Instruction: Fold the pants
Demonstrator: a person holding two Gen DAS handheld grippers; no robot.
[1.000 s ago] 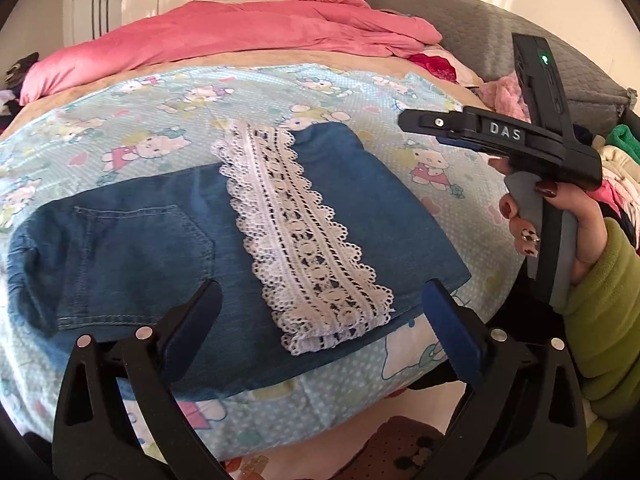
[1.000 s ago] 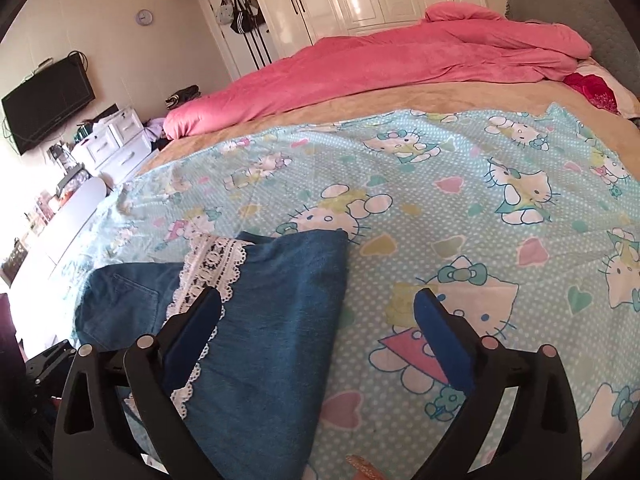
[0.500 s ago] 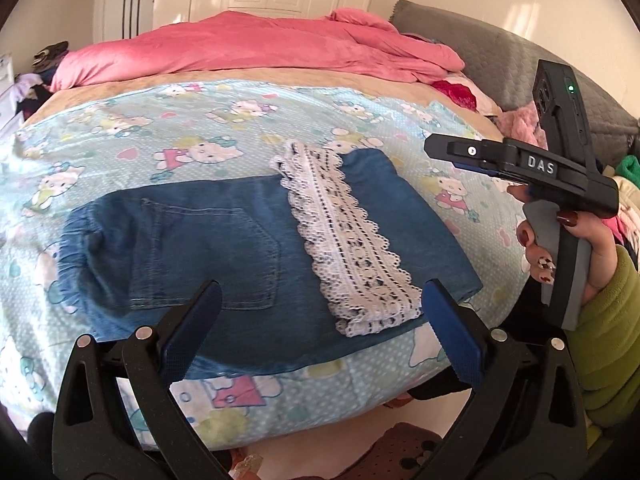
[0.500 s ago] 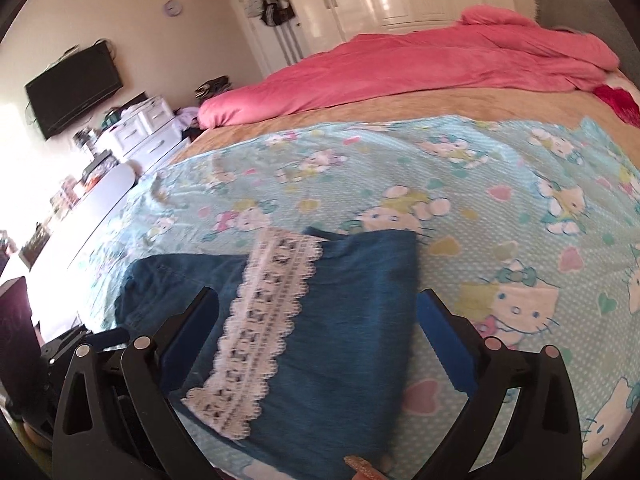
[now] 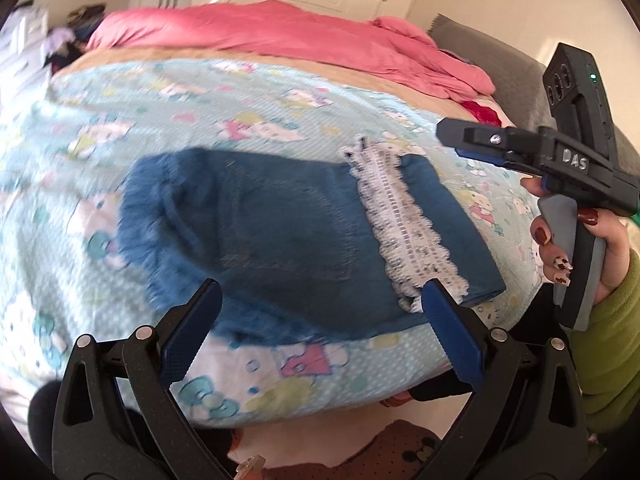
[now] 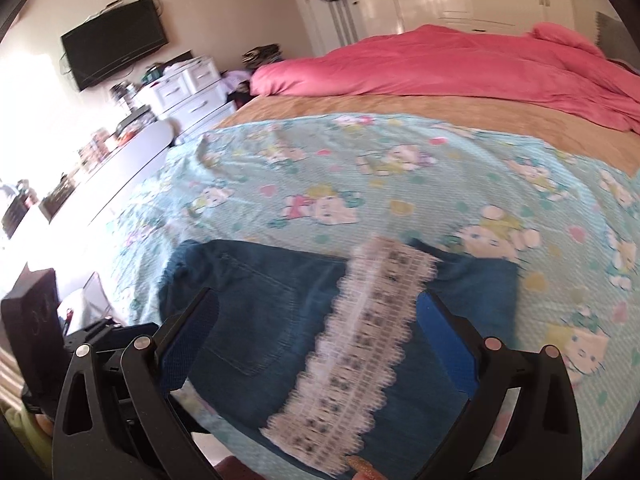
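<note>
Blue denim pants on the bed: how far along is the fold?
Done: the blue denim pants lie folded, white lace hem on top. In hand: nothing; the left tool and right tool are open above them. Left: possibly another fold.

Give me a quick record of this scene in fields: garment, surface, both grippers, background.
garment: blue denim pants with white lace trim band, folded, lying flat
surface: light blue cartoon-print bedsheet
left hand-held gripper: open, empty, above the pants' near edge
right hand-held gripper: open, empty, above the pants
background: pink quilt, black wall television
</note>
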